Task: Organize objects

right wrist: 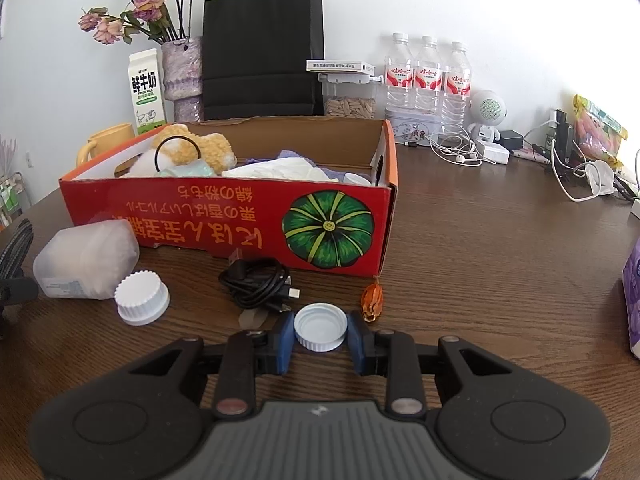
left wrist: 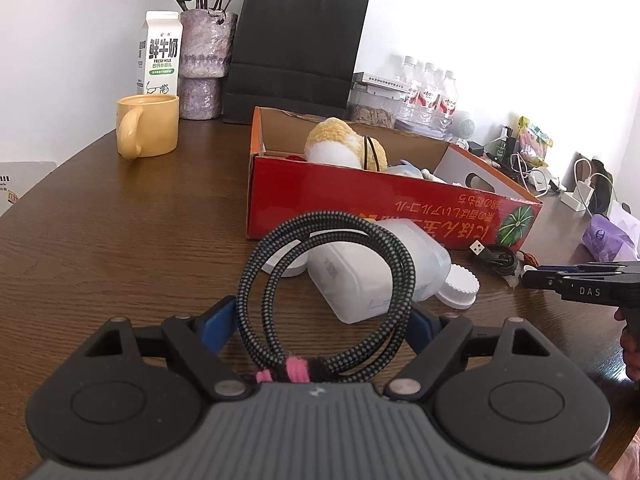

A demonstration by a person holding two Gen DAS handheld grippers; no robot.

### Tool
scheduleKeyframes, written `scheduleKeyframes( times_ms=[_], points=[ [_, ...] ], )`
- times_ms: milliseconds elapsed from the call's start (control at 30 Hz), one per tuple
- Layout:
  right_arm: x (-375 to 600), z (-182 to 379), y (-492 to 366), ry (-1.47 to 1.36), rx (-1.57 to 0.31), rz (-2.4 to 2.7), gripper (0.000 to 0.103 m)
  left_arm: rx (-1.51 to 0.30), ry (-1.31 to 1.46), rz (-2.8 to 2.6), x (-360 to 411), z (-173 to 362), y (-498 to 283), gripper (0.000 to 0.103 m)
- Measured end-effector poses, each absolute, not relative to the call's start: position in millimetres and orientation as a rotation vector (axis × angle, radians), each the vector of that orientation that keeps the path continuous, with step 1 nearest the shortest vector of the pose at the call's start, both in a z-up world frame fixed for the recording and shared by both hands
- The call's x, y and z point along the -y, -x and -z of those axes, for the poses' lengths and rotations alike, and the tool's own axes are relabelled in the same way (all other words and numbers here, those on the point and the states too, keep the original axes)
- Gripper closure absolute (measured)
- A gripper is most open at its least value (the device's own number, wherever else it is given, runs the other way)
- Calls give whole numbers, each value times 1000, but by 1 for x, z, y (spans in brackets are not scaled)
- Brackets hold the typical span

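Observation:
My left gripper point(left wrist: 322, 312) is shut on a coil of black-and-grey braided cable point(left wrist: 332, 219) tied with a pink-and-black band; the coil stands upright between the wide-set blue pads. My right gripper point(right wrist: 320, 332) is shut on a small white bottle cap point(right wrist: 320, 326) that lies open side up on the table. The red cardboard box point(right wrist: 224, 216) stands just beyond, holding a plush toy point(right wrist: 192, 152), tissue and cloth. In front of the box lie a translucent jar point(right wrist: 88, 260) on its side, a white ribbed lid point(right wrist: 142, 298) and a bundled black USB cable point(right wrist: 260, 284).
A dried orange pod point(right wrist: 372, 300) lies by the box's corner. A yellow mug point(left wrist: 148, 126), milk carton point(left wrist: 160, 52), flower vase point(left wrist: 206, 64) and black paper bag point(left wrist: 296, 48) stand at the back. Water bottles point(right wrist: 428, 72), chargers and wires crowd the right rear.

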State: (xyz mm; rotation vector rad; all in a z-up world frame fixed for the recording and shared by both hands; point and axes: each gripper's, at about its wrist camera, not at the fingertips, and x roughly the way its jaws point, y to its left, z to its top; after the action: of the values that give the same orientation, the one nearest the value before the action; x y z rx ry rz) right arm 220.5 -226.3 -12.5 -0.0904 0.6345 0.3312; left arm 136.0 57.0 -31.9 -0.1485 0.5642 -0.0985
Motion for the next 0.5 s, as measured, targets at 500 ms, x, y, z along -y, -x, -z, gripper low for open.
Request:
scheduleKeyframes(
  times_ms=[500],
  points=[
    [223,2,-201,66,-542,-379,75,-514,68,49,-45,1,-130,20]
  ],
)
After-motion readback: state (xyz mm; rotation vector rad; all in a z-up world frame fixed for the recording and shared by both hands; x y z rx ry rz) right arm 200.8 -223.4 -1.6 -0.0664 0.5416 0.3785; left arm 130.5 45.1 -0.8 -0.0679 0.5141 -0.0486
